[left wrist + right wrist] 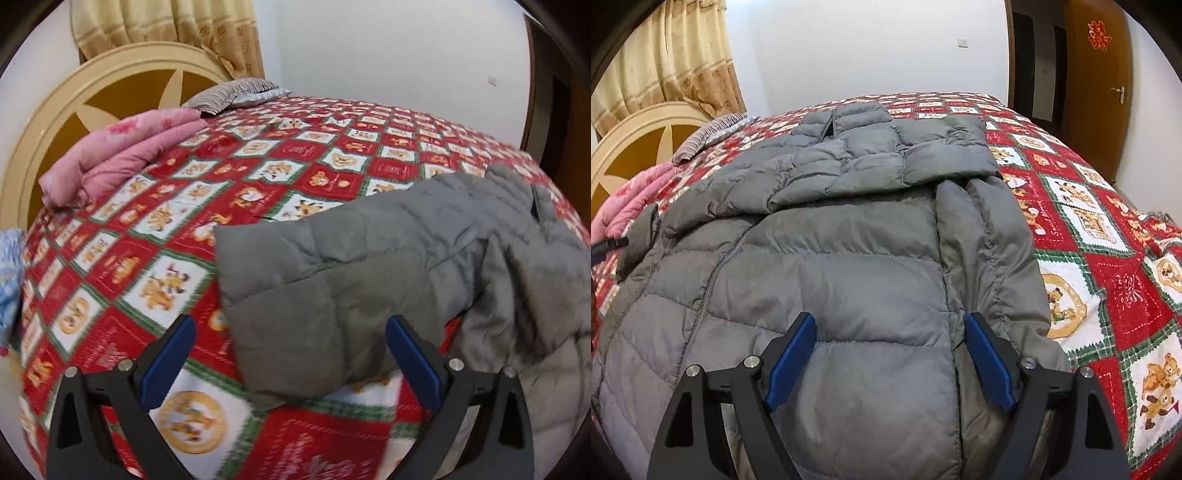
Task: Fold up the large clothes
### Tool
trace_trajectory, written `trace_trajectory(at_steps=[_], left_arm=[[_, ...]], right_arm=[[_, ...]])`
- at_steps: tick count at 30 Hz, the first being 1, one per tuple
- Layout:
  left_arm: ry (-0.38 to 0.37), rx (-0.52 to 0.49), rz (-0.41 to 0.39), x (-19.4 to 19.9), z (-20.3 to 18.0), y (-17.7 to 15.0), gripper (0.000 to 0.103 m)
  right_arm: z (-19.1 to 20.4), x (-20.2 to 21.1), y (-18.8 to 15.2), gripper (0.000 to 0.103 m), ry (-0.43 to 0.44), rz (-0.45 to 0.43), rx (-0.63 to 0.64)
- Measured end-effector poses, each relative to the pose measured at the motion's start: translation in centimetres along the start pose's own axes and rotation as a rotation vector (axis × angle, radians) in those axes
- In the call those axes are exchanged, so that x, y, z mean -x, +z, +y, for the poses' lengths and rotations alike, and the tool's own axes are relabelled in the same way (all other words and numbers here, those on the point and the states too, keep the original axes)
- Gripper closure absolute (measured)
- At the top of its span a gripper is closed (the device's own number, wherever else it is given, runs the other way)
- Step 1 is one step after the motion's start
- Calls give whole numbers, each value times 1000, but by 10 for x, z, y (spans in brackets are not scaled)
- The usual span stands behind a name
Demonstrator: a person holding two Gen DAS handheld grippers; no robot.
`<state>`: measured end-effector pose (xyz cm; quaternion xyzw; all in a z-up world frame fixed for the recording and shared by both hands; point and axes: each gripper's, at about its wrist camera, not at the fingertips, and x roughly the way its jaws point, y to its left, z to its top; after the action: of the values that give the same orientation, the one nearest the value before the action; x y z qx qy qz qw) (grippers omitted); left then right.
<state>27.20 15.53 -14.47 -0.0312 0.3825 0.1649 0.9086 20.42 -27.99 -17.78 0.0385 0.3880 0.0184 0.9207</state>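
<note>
Jacket [849, 236], grey and quilted, lies spread on the bed [1100, 258] over a red patchwork bedspread with bear prints. Right gripper [890, 354] hangs above the jacket's lower body, jaws spread apart, pads clear of the cloth, nothing grasped. Ahead of it the hood end and a folded-over sleeve lie toward the far edge of the bed; a seam runs just inside its right finger. Left gripper [291, 354] is released, jaws at full spread, above a jacket sleeve [332, 277] whose end lies between and just ahead of the fingers; contact cannot be told. Left of that gripper: bare bedspread, then a pink folded quilt [122, 155] near the headboard [74, 107]. Striped pillow [232, 92] far ahead.
</note>
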Motion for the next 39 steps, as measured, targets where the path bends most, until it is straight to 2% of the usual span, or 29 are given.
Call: trace_trajectory(at_steps=[4,5,6,7,8,9,12,17,20,22,23,24,25,27,31,33,36,39], left_arm=[[22,-70,11,-17,-20,1,0],[21,-85,11,-21,-24,1,11],[10,-92,10,-23,-23,2,42],[-18,-102,18,-25,-25,3,60],[-26,-112,29,-26,-26,4,89],[-36,-116,33,-25,-26,5,100],[-47,-130,-2,-15,-23,11,102],[-92,-127,-128,29,-13,36,103],[-99,-116,-192,58,-9,54,99],[-82,-105,-190,61,-6,59,85],[-69,-106,-189,61,-4,59,55],[-46,-107,-196,60,-1,58,15],[-12,-98,-210,59,2,56,2],[-8,-80,-234,57,11,49,0],[9,-57,-200,39,26,41,0],[15,-21,-179,28,37,35,0],[16,28,-159,18,53,27,0],[10,71,-149,12,71,19,0]], right_arm=[[0,-1,0,20,-9,3,5],[0,-1,-1,20,-12,1,6],[0,-1,-1,20,-14,-1,8],[1,0,-1,20,-15,-2,10],[0,0,-1,20,-15,-2,10],[0,0,-2,20,-15,-2,9],[2,0,-2,20,-15,1,9],[2,0,-2,19,-15,0,8],[2,0,-2,19,-13,0,6],[2,0,-2,19,-17,1,8],[3,0,-2,19,-18,3,10],[3,1,-1,19,-13,5,9],[3,3,0,19,-1,12,6],[7,9,8,19,25,24,5],[40,32,42,19,105,-27,44],[75,34,66,19,194,-31,82],[132,13,96,14,375,19,102],[195,-20,117,14,445,71,148]])
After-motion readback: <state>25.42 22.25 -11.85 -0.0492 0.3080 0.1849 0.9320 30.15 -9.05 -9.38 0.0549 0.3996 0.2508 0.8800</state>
